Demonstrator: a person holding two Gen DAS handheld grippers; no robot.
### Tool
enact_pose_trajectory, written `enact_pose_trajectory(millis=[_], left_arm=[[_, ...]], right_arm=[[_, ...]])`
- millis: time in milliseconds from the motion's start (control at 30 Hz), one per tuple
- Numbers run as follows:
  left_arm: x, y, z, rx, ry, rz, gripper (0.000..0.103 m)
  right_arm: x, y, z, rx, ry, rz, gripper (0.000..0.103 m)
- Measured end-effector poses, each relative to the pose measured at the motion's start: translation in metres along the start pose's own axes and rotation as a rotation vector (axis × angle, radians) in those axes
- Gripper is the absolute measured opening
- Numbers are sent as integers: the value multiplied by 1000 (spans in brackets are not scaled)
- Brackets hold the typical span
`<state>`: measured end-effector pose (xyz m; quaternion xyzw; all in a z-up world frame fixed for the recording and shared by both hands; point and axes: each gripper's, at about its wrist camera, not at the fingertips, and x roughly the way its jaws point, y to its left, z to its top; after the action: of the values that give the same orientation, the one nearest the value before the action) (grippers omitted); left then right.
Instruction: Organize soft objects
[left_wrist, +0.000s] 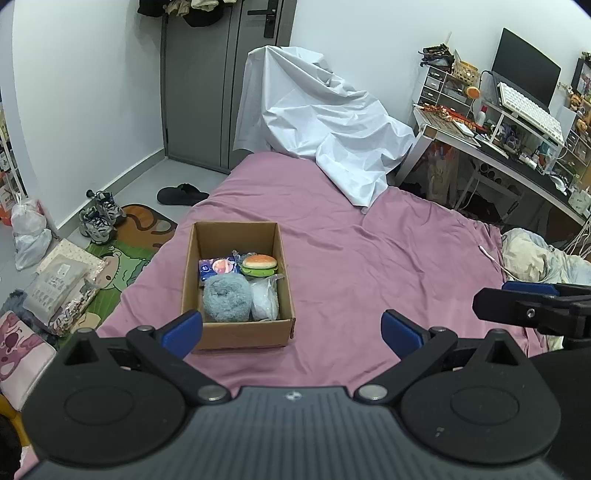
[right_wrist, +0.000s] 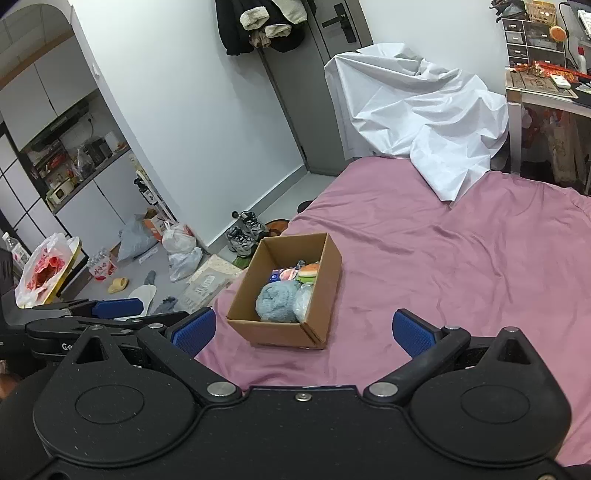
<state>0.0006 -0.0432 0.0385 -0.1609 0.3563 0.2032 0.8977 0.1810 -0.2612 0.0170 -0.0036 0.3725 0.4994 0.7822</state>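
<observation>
An open cardboard box (left_wrist: 236, 332) sits on the pink bedsheet (left_wrist: 369, 266). Inside lie a fluffy blue-grey plush (left_wrist: 226, 298), a burger toy (left_wrist: 259, 265), a clear plastic bag (left_wrist: 264, 300) and a blue packet (left_wrist: 216, 268). My left gripper (left_wrist: 291, 330) is open and empty, held just in front of the box. My right gripper (right_wrist: 303, 330) is open and empty, near the box (right_wrist: 280, 332) with the plush (right_wrist: 276, 301) showing inside. The right gripper also shows at the right edge of the left wrist view (left_wrist: 532, 301).
A white sheet (left_wrist: 325, 122) drapes over something at the bed's far end. A cluttered desk (left_wrist: 517, 140) stands at the right, a pillow (left_wrist: 535, 258) beside it. Shoes (left_wrist: 99, 218), bags and mats lie on the floor to the left.
</observation>
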Motion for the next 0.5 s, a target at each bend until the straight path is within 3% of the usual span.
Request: enact_pose_trajectory(millis=[500], left_arm=[[1,0,0,0,5,7,102]], right_arm=[[1,1,0,2,-2,-2,103]])
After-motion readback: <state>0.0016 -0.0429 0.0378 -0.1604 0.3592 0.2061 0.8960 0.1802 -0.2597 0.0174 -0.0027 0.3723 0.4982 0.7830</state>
